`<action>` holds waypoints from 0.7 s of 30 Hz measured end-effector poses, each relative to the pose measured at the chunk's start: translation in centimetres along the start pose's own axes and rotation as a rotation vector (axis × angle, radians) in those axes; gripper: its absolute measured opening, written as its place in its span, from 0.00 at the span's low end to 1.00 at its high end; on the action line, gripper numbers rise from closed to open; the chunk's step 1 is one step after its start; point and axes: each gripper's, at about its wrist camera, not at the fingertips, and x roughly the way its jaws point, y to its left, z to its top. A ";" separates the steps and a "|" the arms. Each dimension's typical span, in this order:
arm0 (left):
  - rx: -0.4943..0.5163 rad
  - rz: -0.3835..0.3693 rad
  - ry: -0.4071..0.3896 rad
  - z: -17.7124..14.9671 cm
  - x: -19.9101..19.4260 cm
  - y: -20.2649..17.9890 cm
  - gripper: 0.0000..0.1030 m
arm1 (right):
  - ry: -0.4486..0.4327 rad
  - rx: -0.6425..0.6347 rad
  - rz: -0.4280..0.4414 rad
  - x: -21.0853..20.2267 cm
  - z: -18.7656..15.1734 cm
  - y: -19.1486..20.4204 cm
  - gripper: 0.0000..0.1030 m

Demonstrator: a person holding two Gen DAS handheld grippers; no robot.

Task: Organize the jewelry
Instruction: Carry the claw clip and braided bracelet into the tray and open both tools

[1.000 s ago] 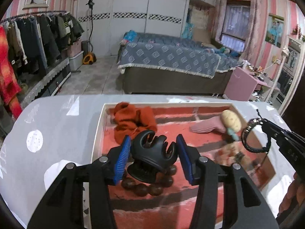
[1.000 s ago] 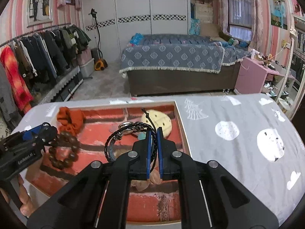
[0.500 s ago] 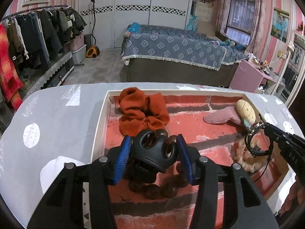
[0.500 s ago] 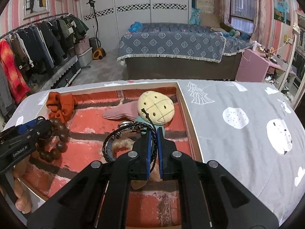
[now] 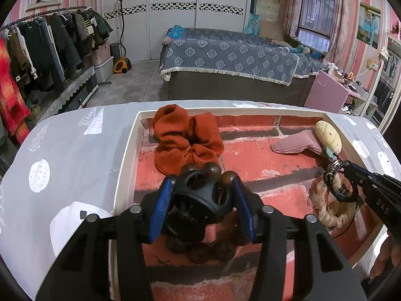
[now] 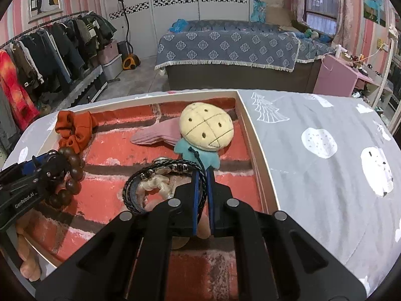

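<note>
Glossy black plastic claw clip [image 5: 200, 200] clamped in left gripper [image 5: 201, 207] over dark wooden bead bracelet [image 5: 213, 248] in brick-print tray [image 5: 125, 160], release likely next; right view: right gripper [image 6: 202, 195] pinched tight on braided black bracelet [image 6: 160, 173], low over tray, needs setting down beside plush doll [image 6: 205, 128].

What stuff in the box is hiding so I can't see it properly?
- Wooden bead bracelet: left wrist view, its middle is hidden behind the black hair claw in the left gripper.
- Beige braided piece: right wrist view, mostly covered by the black braided bracelet and the right gripper.
- Box: near rim cut off by the bottom edge and fingers, both views.
</note>
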 end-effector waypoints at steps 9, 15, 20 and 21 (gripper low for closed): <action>0.008 0.005 0.007 -0.2 0.2 -0.2 0.48 | 0.028 -0.016 0.003 0.6 -0.2 0.4 0.08; 0.003 -0.001 0.006 -0.2 0.2 -0.6 0.49 | 0.046 -0.022 0.004 0.9 -0.3 0.4 0.12; 0.002 0.002 -0.021 0.0 -0.5 -0.5 0.62 | 0.047 -0.037 -0.005 0.6 -0.4 0.7 0.31; 0.003 -0.002 -0.028 0.1 -0.7 -0.5 0.62 | 0.047 -0.039 -0.006 0.6 -0.4 0.7 0.32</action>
